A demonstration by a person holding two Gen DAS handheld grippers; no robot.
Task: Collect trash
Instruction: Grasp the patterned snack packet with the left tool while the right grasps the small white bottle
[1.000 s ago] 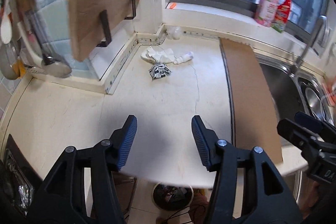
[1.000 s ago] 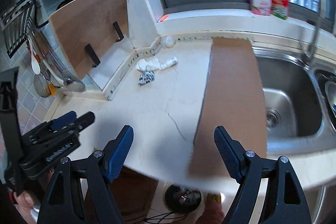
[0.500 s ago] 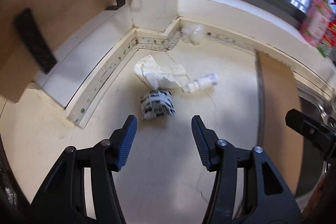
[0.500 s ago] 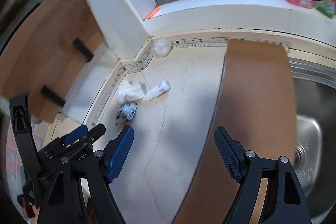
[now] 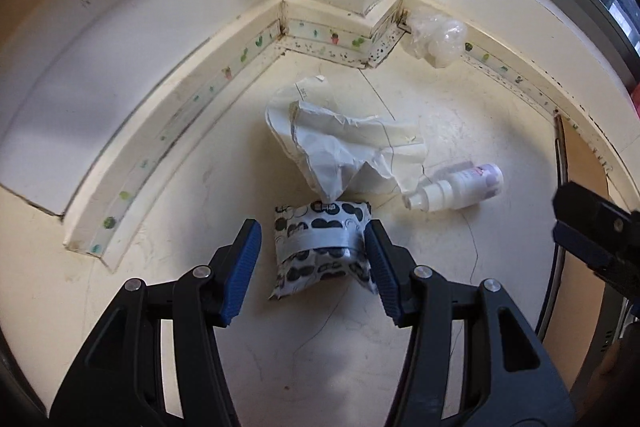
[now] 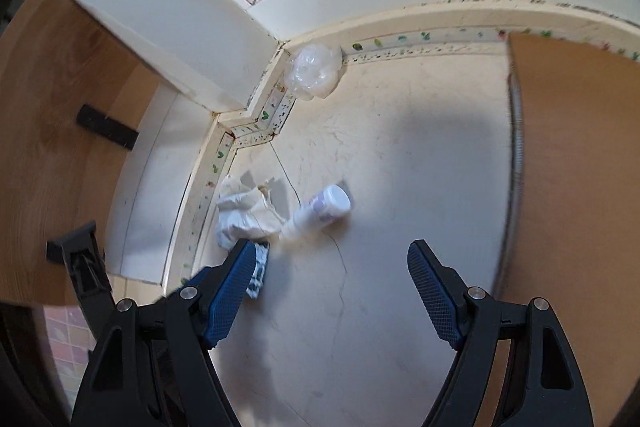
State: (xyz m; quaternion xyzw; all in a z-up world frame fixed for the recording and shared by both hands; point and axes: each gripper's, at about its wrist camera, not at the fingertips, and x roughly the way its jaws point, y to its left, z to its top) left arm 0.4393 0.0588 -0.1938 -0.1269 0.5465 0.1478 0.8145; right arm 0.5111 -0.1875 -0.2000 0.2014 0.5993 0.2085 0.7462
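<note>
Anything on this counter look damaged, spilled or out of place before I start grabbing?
No spill visible. A small white spray bottle lies on its side beside crumpled white paper. A taped black-and-white patterned packet lies between the left gripper fingers. A crumpled clear plastic wad sits in the corner. A hairline crack crosses the countertop.
</note>
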